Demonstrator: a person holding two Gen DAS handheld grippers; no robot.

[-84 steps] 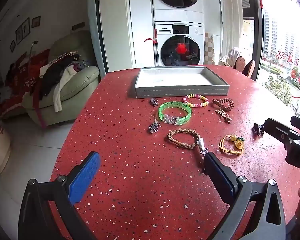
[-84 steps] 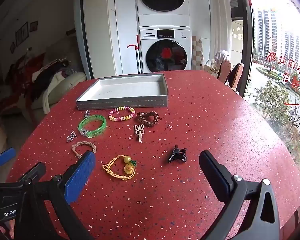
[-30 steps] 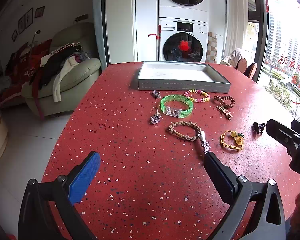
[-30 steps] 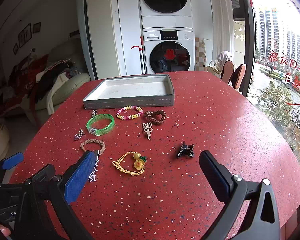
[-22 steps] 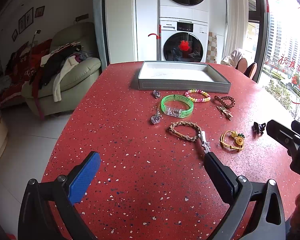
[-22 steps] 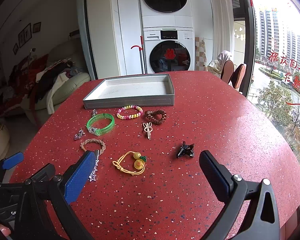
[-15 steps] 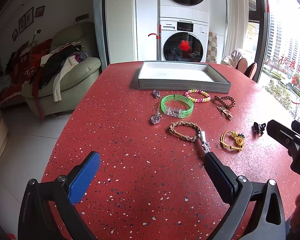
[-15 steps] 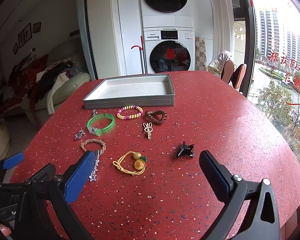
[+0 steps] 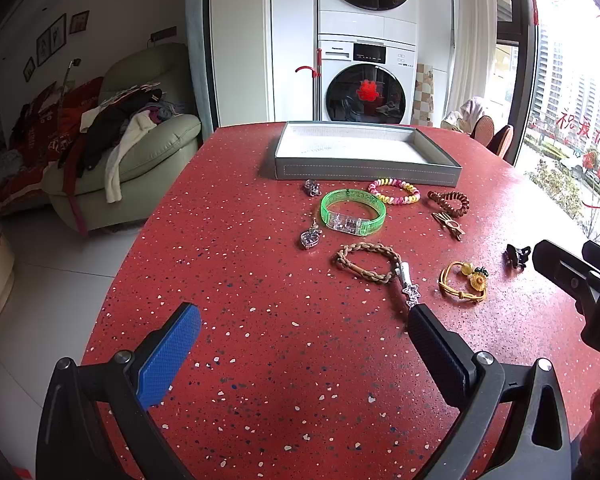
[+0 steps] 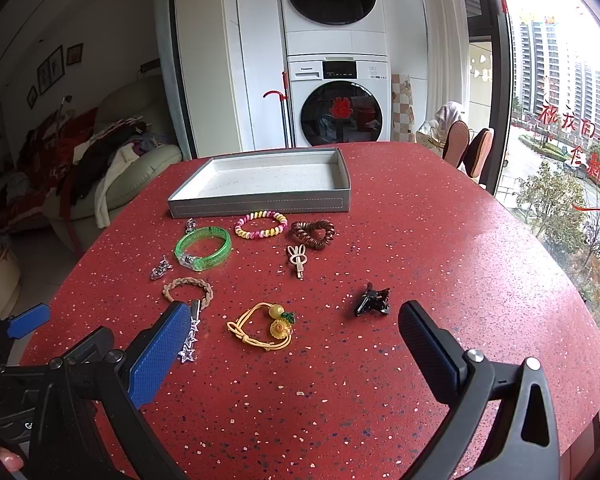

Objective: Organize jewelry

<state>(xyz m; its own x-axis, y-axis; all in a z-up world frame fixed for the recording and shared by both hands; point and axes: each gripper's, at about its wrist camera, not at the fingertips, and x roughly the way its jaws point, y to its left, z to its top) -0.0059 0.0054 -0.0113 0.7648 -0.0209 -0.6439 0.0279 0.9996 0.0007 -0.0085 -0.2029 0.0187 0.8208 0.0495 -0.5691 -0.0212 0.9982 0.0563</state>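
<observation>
Grey tray (image 10: 260, 202), upper centre, empty, awaiting jewelry. Green bangle (image 10: 203, 248), braided bracelet (image 10: 188, 290), yellow cord bracelet (image 10: 260, 328), black claw clip (image 10: 373, 301) laid out mid-frame. Left gripper (image 9: 300, 344) and right gripper (image 10: 292, 344) both spread wide, holding nothing, hovering over the red table (image 10: 440, 240).

A small brand name is printed on the white front-loading washing machine (image 10: 337, 102), but it cannot be read with certainty. Red Chinese characters are displayed on the window glass (image 10: 576, 136); red paper characters are affixed to both round machine doors.

The red table (image 10: 440, 240) is bare along its right edge and across the near edge under both open grippers. The gray tray (image 10: 260, 202) blocks the far edge (its walls stand above the surface). Between them, bracelets, hair ties and clips lie scattered close together, the black claw clip (image 10: 372, 302) outermost toward the right edge.
</observation>
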